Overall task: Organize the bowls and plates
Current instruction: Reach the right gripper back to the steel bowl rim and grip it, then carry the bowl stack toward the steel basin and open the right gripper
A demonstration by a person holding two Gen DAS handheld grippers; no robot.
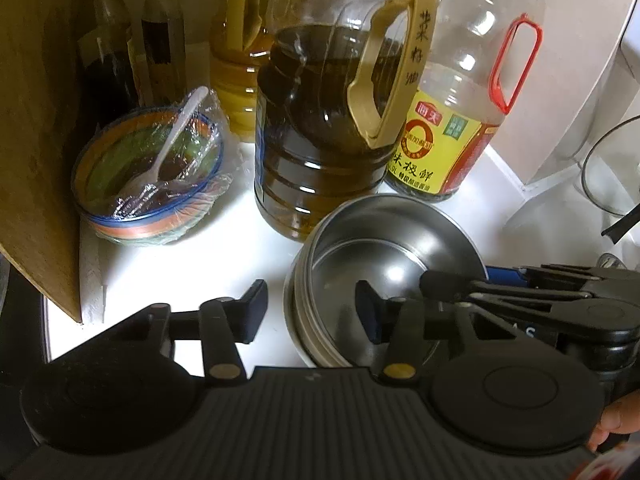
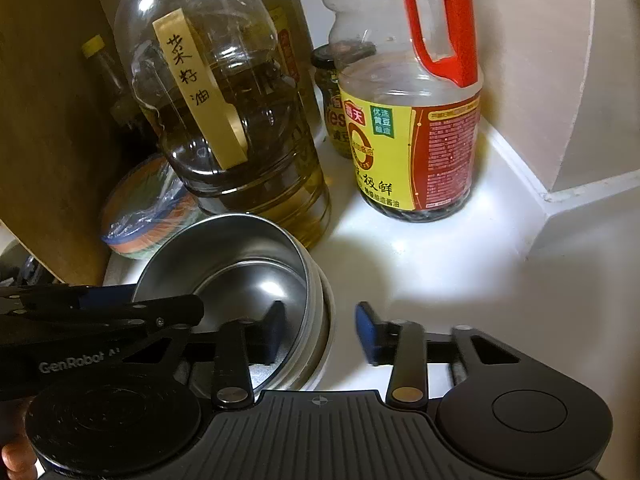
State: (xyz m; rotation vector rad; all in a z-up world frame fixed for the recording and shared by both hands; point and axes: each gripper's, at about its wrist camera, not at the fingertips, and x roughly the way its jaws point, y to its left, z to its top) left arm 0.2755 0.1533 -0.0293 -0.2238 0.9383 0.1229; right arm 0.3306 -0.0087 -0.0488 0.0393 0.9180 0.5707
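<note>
In the left wrist view, the left gripper (image 1: 310,312) sits at the bottom centre with its fingers (image 1: 254,304) apart, straddling the near rim of the stacked steel bowls (image 1: 384,252), one finger outside on the white table (image 1: 208,256), the other inside the top bowl. The bowls stand right of centre, just in front of the large oil jug (image 1: 320,132). The right gripper (image 1: 452,284) reaches in from the right edge over the bowl's rim; whether its fingers are parted cannot be told here. A plastic-wrapped bowl (image 1: 152,176) with a white spoon (image 1: 168,148) lies at the left, beside a wooden board (image 1: 36,120). A soy sauce bottle (image 1: 452,136) stands at the upper right.

In the right wrist view, the right gripper (image 2: 320,330) at the bottom has its fingers (image 2: 370,334) apart, the left one inside the steel bowls (image 2: 248,264), the other over the table (image 2: 420,264). The left gripper (image 2: 168,310) enters from the left edge at the bowl's rim. The oil jug (image 2: 224,120) and soy sauce bottle (image 2: 416,128) stand behind.
</note>
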